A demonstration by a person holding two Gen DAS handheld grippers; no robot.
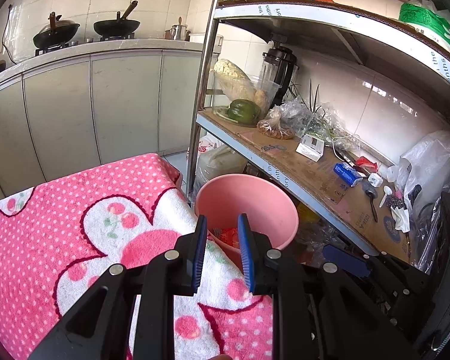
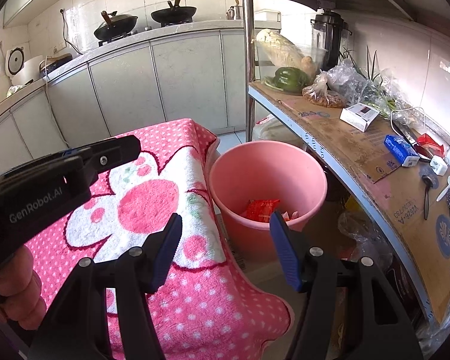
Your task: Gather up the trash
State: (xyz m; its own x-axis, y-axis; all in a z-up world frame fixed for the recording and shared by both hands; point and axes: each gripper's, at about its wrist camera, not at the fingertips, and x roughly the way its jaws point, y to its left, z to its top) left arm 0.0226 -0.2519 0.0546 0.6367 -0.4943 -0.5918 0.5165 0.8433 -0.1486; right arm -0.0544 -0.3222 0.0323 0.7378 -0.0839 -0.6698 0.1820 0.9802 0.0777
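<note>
Honestly, from the left wrist view my left gripper (image 1: 222, 225) hung over the edge of the pink towel (image 1: 75, 210), with its jaws a little apart and nothing between them. Just beyond the blue pads (image 1: 198, 252) stood the pink bucket (image 1: 264, 198), and I could see a red wrapper (image 1: 226, 235) at its bottom. I judged that if I went down here without care, the lower finger could catch the towel and drag it toward the bucket. On the cardboard-covered shelf (image 1: 309, 171) lay a blue packet (image 1: 346, 174), a white box (image 1: 310, 147) and a red wrapper piece (image 1: 366, 163). Which of them were trash I could not tell, so a wrong pick was possible.

From the right wrist view my right gripper (image 2: 225, 234) was wide apart and empty, aimed at the near rim of the bucket (image 2: 315, 177), where the red wrapper (image 2: 261, 207) lay inside. The left gripper (image 2: 114, 150) showed at the left, above the towel (image 2: 195, 300). The risk, I thought, was that the right finger would hit the rim and tip the bucket, because the bucket looked light and nearly empty. Also, both tools were near each other, so they could collide on a reach to the shelf (image 2: 354, 150).
</note>
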